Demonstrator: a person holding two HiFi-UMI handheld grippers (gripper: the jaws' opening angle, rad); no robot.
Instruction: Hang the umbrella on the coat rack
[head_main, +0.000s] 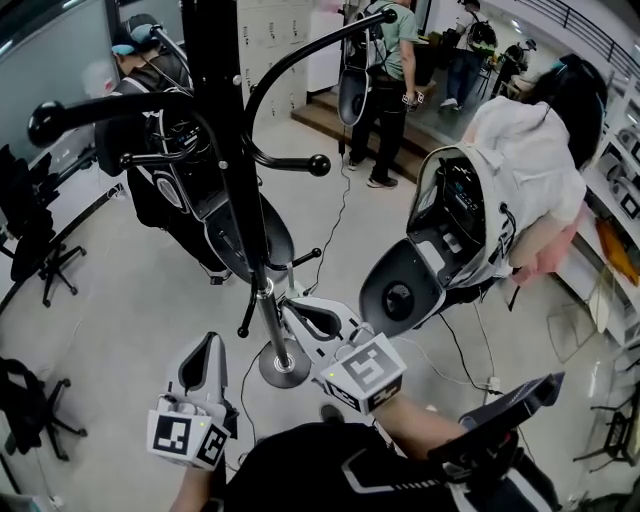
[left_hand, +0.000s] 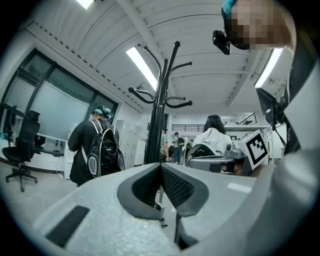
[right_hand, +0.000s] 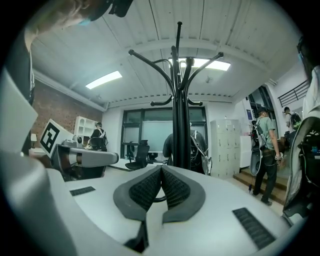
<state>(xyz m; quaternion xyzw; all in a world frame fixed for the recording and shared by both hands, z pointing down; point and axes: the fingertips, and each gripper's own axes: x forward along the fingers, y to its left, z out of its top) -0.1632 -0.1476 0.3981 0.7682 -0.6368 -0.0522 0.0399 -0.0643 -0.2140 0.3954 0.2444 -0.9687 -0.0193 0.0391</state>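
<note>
The black coat rack (head_main: 236, 150) stands in front of me on a round base (head_main: 284, 367), its curved hooks spreading out overhead. My left gripper (head_main: 209, 340) is low, just left of the base, with its pads pressed together and nothing between them. My right gripper (head_main: 296, 308) is just right of the pole, also shut and holding nothing I can see. The left gripper view shows the rack (left_hand: 161, 100) rising beyond the shut gripper (left_hand: 161, 167). So does the right gripper view, with rack (right_hand: 179, 100) and gripper (right_hand: 161, 170). No umbrella is clearly visible in any view.
A person with a backpack (head_main: 165, 150) stands behind the rack. A person in white (head_main: 530, 160) bends over at the right, and another (head_main: 390, 60) stands by a step at the back. Office chairs (head_main: 40, 250) are at the left. A black object (head_main: 505, 420) sits by my right side.
</note>
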